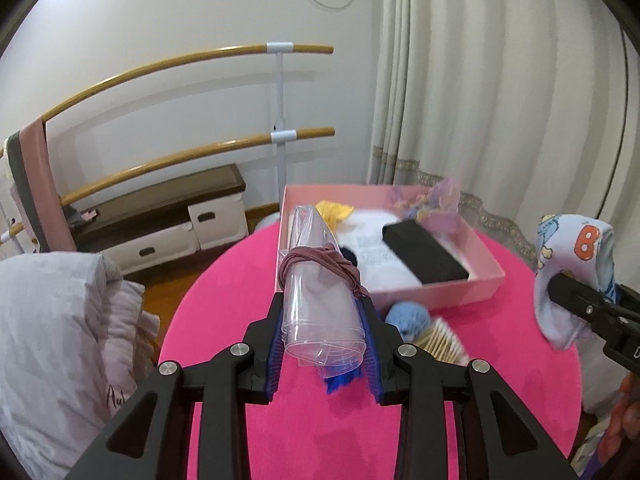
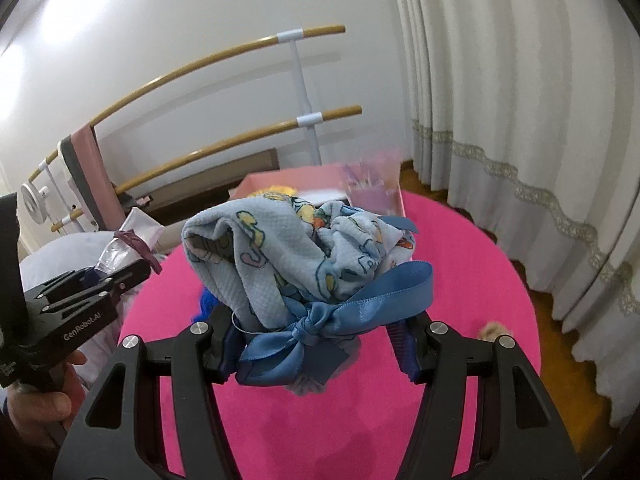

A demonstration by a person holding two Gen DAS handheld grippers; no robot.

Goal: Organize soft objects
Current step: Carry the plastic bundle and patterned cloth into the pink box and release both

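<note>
The left gripper (image 1: 324,316) is clenched on a rolled clear plastic sheet (image 1: 316,280) bound with a dark red elastic band (image 1: 324,261). The roll lies lengthwise between the blue pads (image 1: 276,344) and sticks out forward beyond them, lifted above the round pink desk (image 1: 224,280). A scrap of something bright blue (image 1: 340,382) shows under the near end of the roll; what it is cannot be told.

The right gripper (image 2: 316,332) is grasping a bundle of light blue cartoon-print cloth (image 2: 280,248) tied with a blue satin ribbon (image 2: 340,312) in a bow. The bundle fills the space between the fingers and is held clear of the desk. In the left wrist view this cloth appears at the right edge, with the right gripper's black finger across it.

Toward the far edge of the desk stands an open pink box (image 1: 440,292). Inside it lie a black rectangular case (image 1: 424,254), something white, a yellow fluffy piece (image 1: 334,212) at the far left corner and a blurred purple transparent thing (image 1: 436,204) at the far right. Just in front of the box, on the desk, rests a light blue fluffy ball (image 1: 408,316) touching a bunch of pale sticks (image 1: 440,344).

A hand (image 2: 44,404) grips the left gripper's handle at the lower left of the right wrist view. Beyond the desk are wooden wall bars (image 1: 192,152), a low cabinet (image 1: 168,224) and curtains (image 1: 500,100).
</note>
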